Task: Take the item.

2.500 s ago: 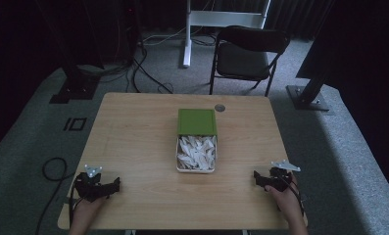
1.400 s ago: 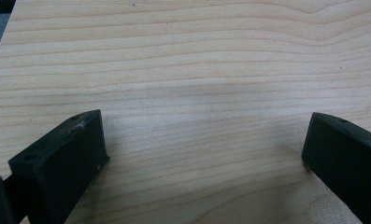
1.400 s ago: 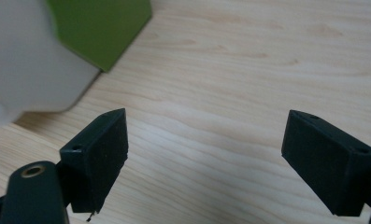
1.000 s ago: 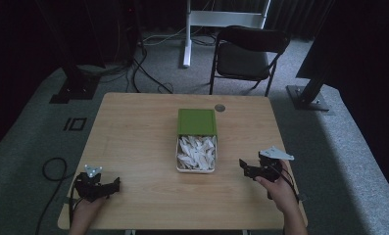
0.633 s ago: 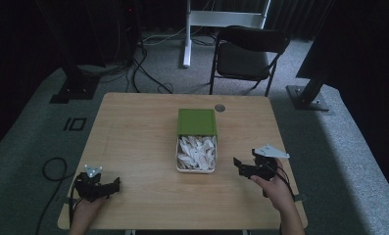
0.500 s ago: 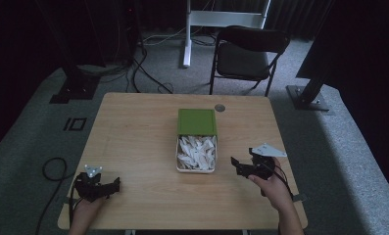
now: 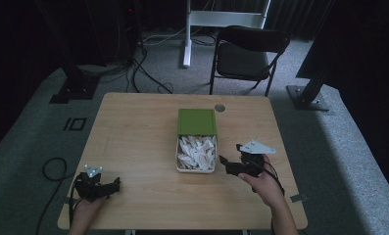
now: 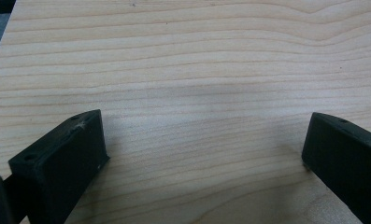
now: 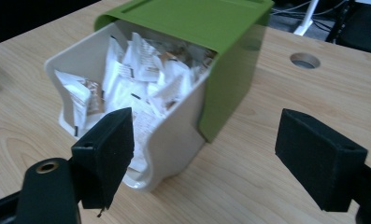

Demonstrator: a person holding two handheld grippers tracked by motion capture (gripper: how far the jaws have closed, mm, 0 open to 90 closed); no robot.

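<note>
A cream box (image 7: 196,168) packed with white sachets (image 7: 197,151) stands mid-table, its green lid (image 7: 197,121) slid back over the far half. My right gripper (image 7: 227,165) is open just right of the box's near right corner, jaws pointing at it without touching. In the right gripper view the cream box (image 9: 174,140), the sachets (image 9: 141,70) and the green lid (image 9: 197,18) fill the space ahead of the open right gripper (image 9: 211,140). My left gripper (image 7: 114,185) rests open near the front left edge. The left gripper (image 8: 204,135) has only bare wood between its jaws.
The wooden table (image 7: 133,127) has a round cable hole (image 7: 220,107) behind the box, the same hole (image 9: 304,60) showing in the right gripper view. A dark folding chair (image 7: 248,54) stands beyond the far edge. A cable (image 7: 50,166) loops on the floor at left.
My right gripper has moved left and away from the table's front right edge, up to the box's near right corner. The left gripper has stayed put.
</note>
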